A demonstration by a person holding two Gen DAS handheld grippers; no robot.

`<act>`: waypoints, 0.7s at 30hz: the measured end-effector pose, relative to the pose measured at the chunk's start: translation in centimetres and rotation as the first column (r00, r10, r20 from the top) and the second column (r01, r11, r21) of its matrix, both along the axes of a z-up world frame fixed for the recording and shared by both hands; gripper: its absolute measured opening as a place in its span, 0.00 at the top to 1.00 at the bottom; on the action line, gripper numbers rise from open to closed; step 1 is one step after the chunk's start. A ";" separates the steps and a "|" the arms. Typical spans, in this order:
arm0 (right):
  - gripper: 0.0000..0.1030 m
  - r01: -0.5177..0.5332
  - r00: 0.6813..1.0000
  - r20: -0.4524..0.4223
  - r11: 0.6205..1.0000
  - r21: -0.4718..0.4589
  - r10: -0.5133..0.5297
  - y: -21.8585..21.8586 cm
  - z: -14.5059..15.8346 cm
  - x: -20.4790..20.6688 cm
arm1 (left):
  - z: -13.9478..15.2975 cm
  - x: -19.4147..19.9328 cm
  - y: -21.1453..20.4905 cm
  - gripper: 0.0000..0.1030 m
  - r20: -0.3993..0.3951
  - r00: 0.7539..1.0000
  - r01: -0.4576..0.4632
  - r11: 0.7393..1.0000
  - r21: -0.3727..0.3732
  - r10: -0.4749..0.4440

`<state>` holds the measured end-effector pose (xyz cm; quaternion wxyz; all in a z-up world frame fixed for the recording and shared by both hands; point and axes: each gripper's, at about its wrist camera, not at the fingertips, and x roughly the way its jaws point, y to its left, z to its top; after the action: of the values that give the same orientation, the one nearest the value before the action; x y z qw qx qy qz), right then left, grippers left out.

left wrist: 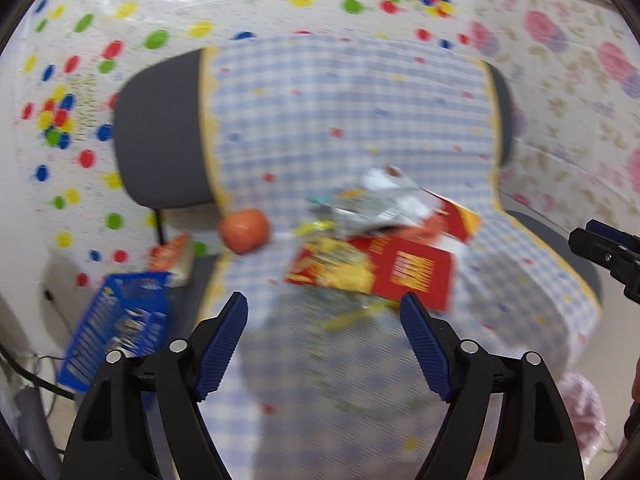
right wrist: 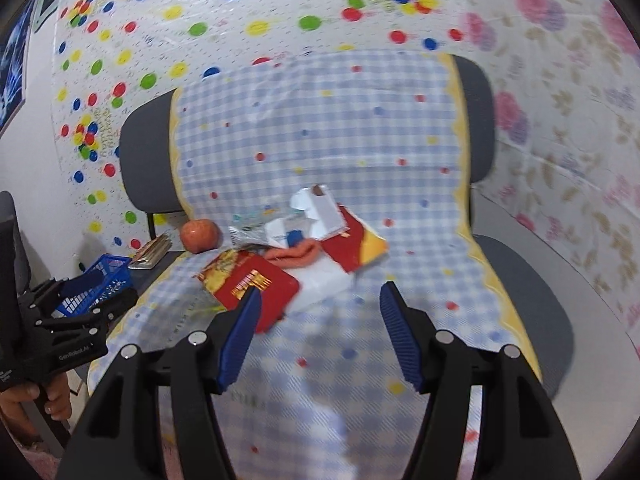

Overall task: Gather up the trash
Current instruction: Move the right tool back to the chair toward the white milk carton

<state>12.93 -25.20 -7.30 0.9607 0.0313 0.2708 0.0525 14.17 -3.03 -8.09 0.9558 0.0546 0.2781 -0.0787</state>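
A: What carries everything?
B: A grey chair (right wrist: pixel 144 160) draped with a blue checked cloth (right wrist: pixel 320 128). The cloth runs down the backrest and over the seat.

A: And the trash?
B: It lies in a heap at the back of the seat, where seat meets backrest. A red and yellow wrapper (right wrist: pixel 248 280) sits at the front of the heap, another red wrapper (right wrist: pixel 354 246) toward its right, and crumpled silver and white packets (right wrist: pixel 316 212) behind them. An orange rag (right wrist: pixel 296 254) lies between the wrappers.

A: Anything else on the seat?
B: An apple (right wrist: pixel 200 235) at the seat's back left corner, just beside the heap. Past the seat's left edge stands a blue basket (right wrist: pixel 100 276).

A: The claws?
B: The left claw (left wrist: pixel 324 312) is spread wide and holds nothing, hovering over the seat in front of the heap. The right claw (right wrist: pixel 320 304) is also wide and bare, over the seat just short of the wrappers.
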 end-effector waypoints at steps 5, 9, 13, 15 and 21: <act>0.41 -0.096 0.995 -0.029 0.992 -0.087 0.093 4.3 -0.4 5.9 | -0.2 2.9 2.4 0.22 -0.019 0.998 -0.060 0.998 -0.010 0.060; 0.41 -0.156 0.987 -0.061 0.978 -0.141 0.148 6.8 -1.0 10.6 | -0.8 5.7 3.7 0.22 -0.058 0.995 -0.077 0.996 -0.041 0.075; 0.40 -0.182 0.981 -0.109 0.956 -0.230 0.160 8.5 -2.2 14.4 | -1.4 8.1 4.0 0.22 -0.081 0.994 -0.081 0.996 -0.048 0.077; 0.39 -0.193 0.979 -0.126 0.940 -0.281 0.163 9.0 -2.8 15.3 | -1.6 8.9 4.1 0.22 -0.091 0.993 -0.079 0.996 -0.051 0.074; 0.39 -0.208 0.976 -0.152 0.867 -0.453 0.155 10.7 -4.8 17.6 | -2.3 10.8 3.9 0.22 -0.114 0.991 -0.074 0.994 -0.078 0.065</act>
<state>30.56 -14.47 -12.14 0.9142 -0.2234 0.3298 0.0743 24.99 0.89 -10.36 0.9424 0.0012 0.3293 -0.0596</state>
